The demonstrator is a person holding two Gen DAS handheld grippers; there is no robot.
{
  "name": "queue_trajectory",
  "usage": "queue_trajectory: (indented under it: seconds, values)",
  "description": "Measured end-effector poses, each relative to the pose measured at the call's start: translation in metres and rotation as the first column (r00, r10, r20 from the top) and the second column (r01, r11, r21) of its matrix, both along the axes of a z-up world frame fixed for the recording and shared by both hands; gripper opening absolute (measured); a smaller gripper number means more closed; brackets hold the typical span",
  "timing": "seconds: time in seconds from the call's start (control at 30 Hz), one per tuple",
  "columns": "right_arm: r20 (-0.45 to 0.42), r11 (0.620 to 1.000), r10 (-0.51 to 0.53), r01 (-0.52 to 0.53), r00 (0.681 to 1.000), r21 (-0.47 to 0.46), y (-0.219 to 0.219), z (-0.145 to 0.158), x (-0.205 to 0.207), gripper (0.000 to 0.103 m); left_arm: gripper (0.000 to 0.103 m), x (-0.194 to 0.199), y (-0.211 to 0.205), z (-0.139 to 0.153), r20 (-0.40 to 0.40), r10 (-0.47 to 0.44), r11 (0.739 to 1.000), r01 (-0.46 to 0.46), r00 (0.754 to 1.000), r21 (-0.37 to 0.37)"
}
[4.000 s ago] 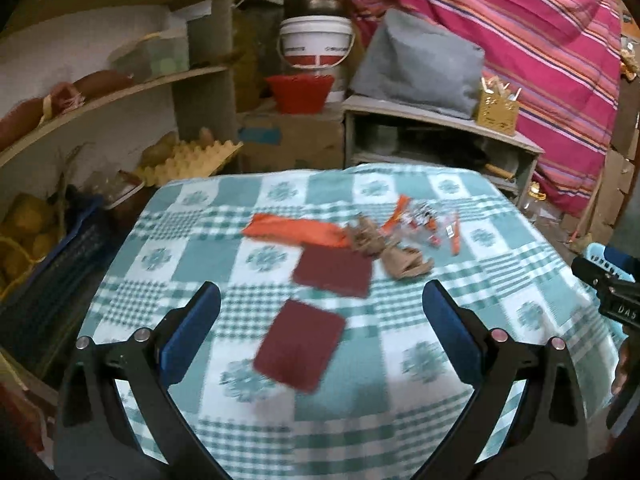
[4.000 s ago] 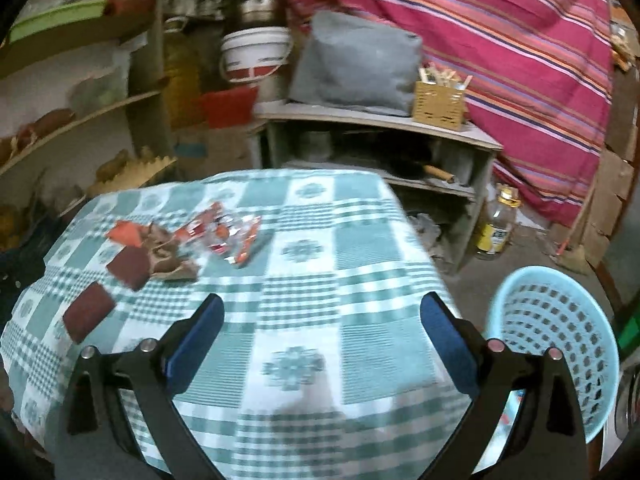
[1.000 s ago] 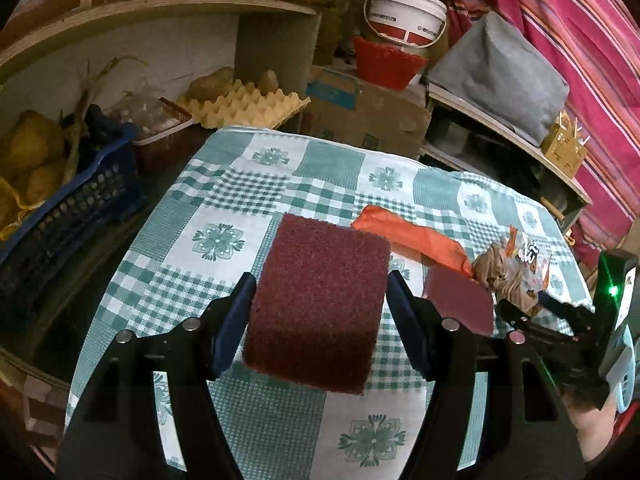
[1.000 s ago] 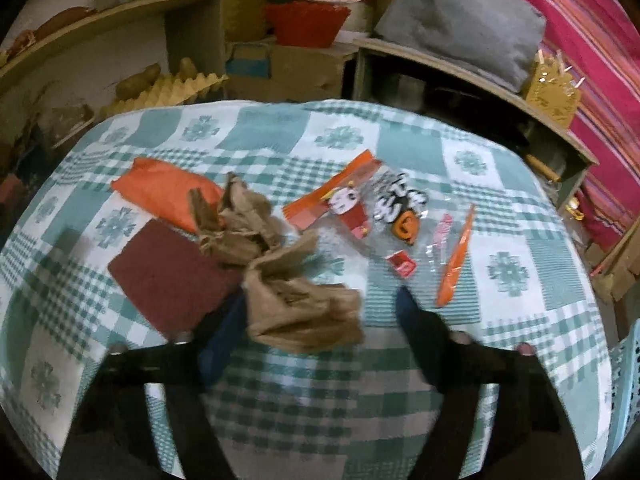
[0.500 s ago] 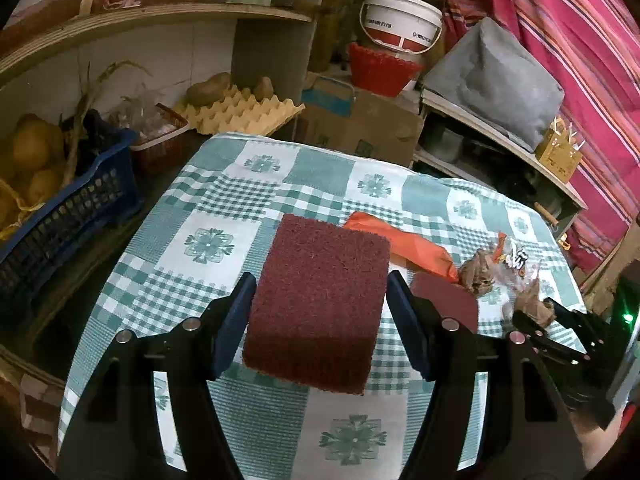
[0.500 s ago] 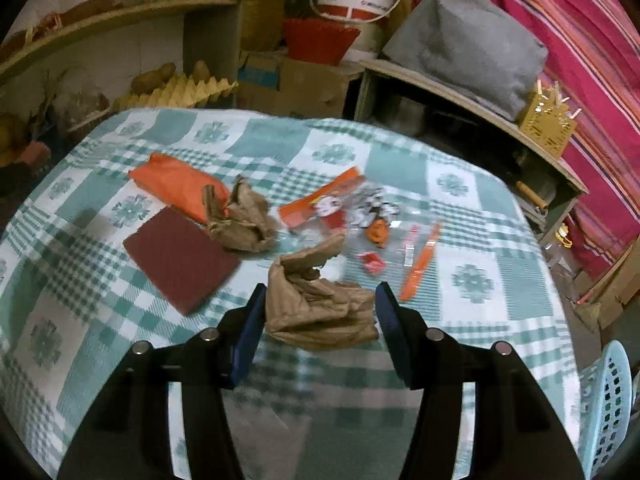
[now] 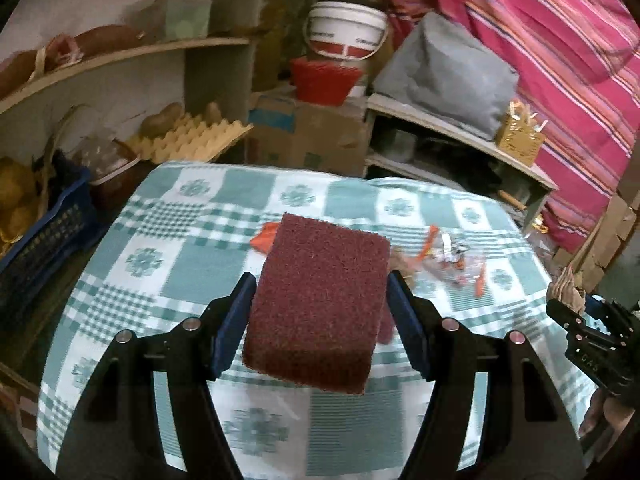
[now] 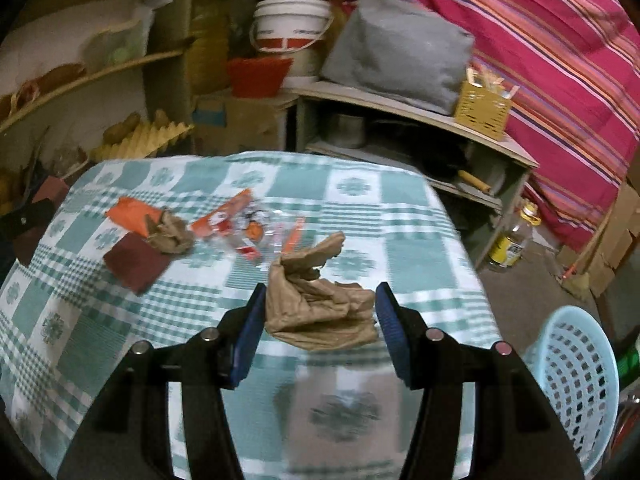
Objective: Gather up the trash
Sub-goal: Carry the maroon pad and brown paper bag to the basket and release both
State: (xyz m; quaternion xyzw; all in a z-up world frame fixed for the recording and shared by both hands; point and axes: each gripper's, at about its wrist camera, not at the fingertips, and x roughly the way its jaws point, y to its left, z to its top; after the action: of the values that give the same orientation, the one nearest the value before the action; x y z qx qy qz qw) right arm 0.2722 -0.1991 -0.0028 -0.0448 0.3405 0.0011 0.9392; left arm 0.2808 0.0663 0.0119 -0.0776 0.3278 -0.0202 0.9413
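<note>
Above the table [image 8: 420, 208], left claw [image 7: 320, 316] pinches a scouring pad [image 7: 320, 304]; right claw [image 8: 318, 320] pinches crumpled paper [image 8: 316, 304].

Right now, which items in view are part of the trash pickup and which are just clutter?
Job:
- maroon pad, in left gripper
- paper bag, in right gripper
- second pad
- second bag
- orange wrapper
- clear wrappers
- blue basket

Clutter:
- bucket
- egg tray
- grey cushion
- bottle

Maroon scouring pad [image 7: 316, 308] between left gripper [image 7: 320, 320] jaws.
</note>
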Motion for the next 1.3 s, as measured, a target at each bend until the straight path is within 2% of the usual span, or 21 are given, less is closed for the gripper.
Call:
queue_trajectory:
  seconds: [0.33, 0.5, 0.7, 0.93, 1.17, 1.3]
  values:
    - [0.056, 0.992, -0.128, 0.128, 0.99, 0.012, -0.088, 0.022, -0.042, 0.055, 0.065, -0.013, -0.077, 0.016, 0.068, -0.104, 0.995, 0.104, 0.992, 0.004]
    - [0.081, 0.977, -0.214, 0.213, 0.974, 0.021, -0.143, 0.03, -0.071, 0.055, 0.065, -0.021, -0.126, 0.019, 0.091, -0.188, 0.982, 0.188, 0.978, 0.008]
    - [0.106, 0.957, -0.291, 0.29, 0.951, 0.03, -0.201, 0.035, -0.102, 0.055, 0.065, -0.039, -0.189, 0.029, 0.149, -0.294, 0.956, 0.291, 0.944, 0.046]
    - [0.137, 0.932, -0.361, 0.354, 0.922, 0.073, -0.259, 0.039, -0.124, 0.055, 0.065, -0.051, -0.262, 0.036, 0.177, -0.391, 0.92, 0.385, 0.903, 0.065]
    - [0.158, 0.914, -0.406, 0.397, 0.9, 0.086, -0.298, 0.037, -0.134, 0.055, 0.065, -0.06, -0.336, 0.025, 0.179, -0.478, 0.877, 0.478, 0.86, 0.042]
    - [0.142, 0.903, -0.427, 0.413, 0.893, 0.116, -0.313, 0.031, -0.136, 0.055, 0.065, -0.067, -0.374, 0.017, 0.191, -0.516, 0.855, 0.517, 0.835, 0.049]
